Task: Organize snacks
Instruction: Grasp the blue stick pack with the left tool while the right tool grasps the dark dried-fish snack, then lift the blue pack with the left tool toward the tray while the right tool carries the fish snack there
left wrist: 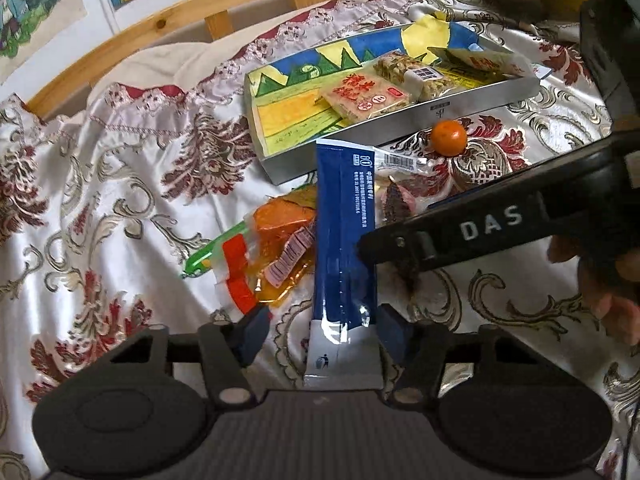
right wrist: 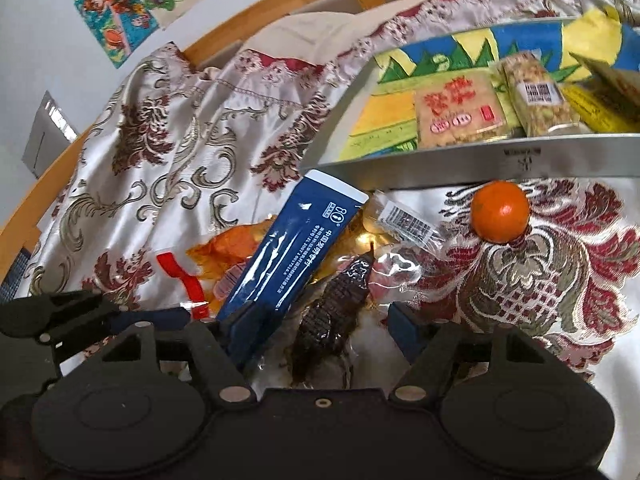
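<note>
- Tray (left wrist: 400, 128), far right on the bedspread (left wrist: 120, 200): several snack packs (left wrist: 366, 96) already inside.
- Blue packet (left wrist: 346, 240), near centre, outside the tray: lies between left gripper (left wrist: 320, 336), jaws apart, not clamped.
- Right gripper (right wrist: 324, 328): jaws apart over dark snack (right wrist: 332, 312).
- Tangerine (left wrist: 449, 137), orange pack (left wrist: 280, 256) left to stow.

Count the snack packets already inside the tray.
4 show in the tray: red-print packet, nut bar, yellow packet, white packet at the far right end. More may lie hidden underneath.
</note>
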The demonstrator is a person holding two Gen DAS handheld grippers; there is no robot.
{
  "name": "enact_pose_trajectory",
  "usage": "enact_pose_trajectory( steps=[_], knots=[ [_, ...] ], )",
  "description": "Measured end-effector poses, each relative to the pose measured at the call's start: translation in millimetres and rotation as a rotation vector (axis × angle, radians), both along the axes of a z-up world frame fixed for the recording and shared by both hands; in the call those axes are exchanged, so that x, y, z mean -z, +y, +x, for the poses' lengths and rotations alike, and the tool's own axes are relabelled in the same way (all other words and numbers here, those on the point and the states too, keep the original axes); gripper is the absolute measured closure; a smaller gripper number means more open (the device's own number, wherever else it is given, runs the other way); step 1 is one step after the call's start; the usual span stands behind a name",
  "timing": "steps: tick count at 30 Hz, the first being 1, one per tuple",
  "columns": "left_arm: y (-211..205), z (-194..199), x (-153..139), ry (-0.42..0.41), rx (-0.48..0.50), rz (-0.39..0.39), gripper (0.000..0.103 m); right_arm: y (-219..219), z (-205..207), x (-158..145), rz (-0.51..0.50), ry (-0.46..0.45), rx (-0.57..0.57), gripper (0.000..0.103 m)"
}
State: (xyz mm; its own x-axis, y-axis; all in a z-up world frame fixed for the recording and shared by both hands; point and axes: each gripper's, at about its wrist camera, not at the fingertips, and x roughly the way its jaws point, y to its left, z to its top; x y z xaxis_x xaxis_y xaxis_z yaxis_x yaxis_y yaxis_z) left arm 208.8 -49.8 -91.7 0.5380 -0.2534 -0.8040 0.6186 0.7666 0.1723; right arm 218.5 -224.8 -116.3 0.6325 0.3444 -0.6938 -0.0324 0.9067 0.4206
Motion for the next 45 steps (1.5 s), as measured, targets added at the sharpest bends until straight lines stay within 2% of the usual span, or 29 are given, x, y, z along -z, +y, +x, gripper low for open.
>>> enact_pose_trajectory(
  steps=[1,3,4,9,11,12,14,19,22,23,24,26,29,34,37,40,45],
  knots=[
    [0.1,0.9,0.2,0.008,-0.001,-0.006,0.044,0.2,-0.3,0.1,-0.006,0.002,0.007,0.034],
    [-0.6,1.2,0.5,0.023,0.002,-0.016,0.054,1.2,-0.8,-1.5,-0.035,0.013,0.024,0.051],
    [-1.4,0.8,0.8,0.029,0.01,-0.021,0.056,1.1,-0.7,-1.9,-0.056,0.028,0.034,0.056],
    [-6.5,-4.3,2.6,0.027,0.046,-0.005,0.057,-2.7,-3.3,-2.3,-0.064,0.067,0.054,0.064],
    [-7.6,-6.3,1.4,0.011,0.052,-0.006,0.055,-3.5,-4.2,-4.0,-0.067,0.079,0.057,0.063],
    [-8.2,-6.3,0.8,0.006,0.053,-0.009,0.049,-4.4,-5.0,-4.3,-0.066,0.079,0.06,0.058],
    [-10.6,-5.2,0.9,-0.002,0.058,-0.016,0.045,-5.8,-4.1,-1.0,-0.048,0.085,0.054,0.05],
    [-20.8,0.2,8.1,-0.006,0.08,-0.003,0.045,-3.4,-1.0,5.4,-0.038,0.076,0.051,0.046],
    [-21.3,2.2,7.5,0.014,0.071,-0.004,0.054,-3.5,-0.8,7.0,-0.04,0.068,0.047,0.048],
    [-20.4,2.2,6.2,0.011,0.067,-0.004,0.062,-2.9,-0.7,6.8,-0.048,0.067,0.047,0.05],
    [-19.3,3.0,4.6,0.006,0.06,-0.002,0.065,-2.5,-1.1,6.1,-0.054,0.063,0.041,0.054],
    [-16.3,6.6,2.3,0.03,0.043,-0.014,0.066,0.2,-1.1,4.7,-0.053,0.055,0.028,0.065],
    [-11.1,13.0,0.7,0.08,-0.001,-0.051,0.068,4.6,-1.7,2.1,-0.073,0.058,0.021,0.067],
    [-5.7,14.1,-6.2,0.111,-0.059,-0.084,0.068,0.8,-5.8,-1.2,-0.088,0.088,0.041,0.068],
    [-2.3,13.7,-10.5,0.135,-0.098,-0.097,0.069,-4.2,-12.9,-6.5,-0.092,0.107,0.059,0.073],
    [-0.9,13.9,-9.9,0.147,-0.107,-0.101,0.069,-8.4,-16.7,-7.2,-0.095,0.12,0.064,0.071],
    [-4.7,11.9,-4.5,0.114,-0.085,-0.058,0.069,-18.3,-13.6,4.1,-0.013,0.124,0.097,0.059]
  ],
)
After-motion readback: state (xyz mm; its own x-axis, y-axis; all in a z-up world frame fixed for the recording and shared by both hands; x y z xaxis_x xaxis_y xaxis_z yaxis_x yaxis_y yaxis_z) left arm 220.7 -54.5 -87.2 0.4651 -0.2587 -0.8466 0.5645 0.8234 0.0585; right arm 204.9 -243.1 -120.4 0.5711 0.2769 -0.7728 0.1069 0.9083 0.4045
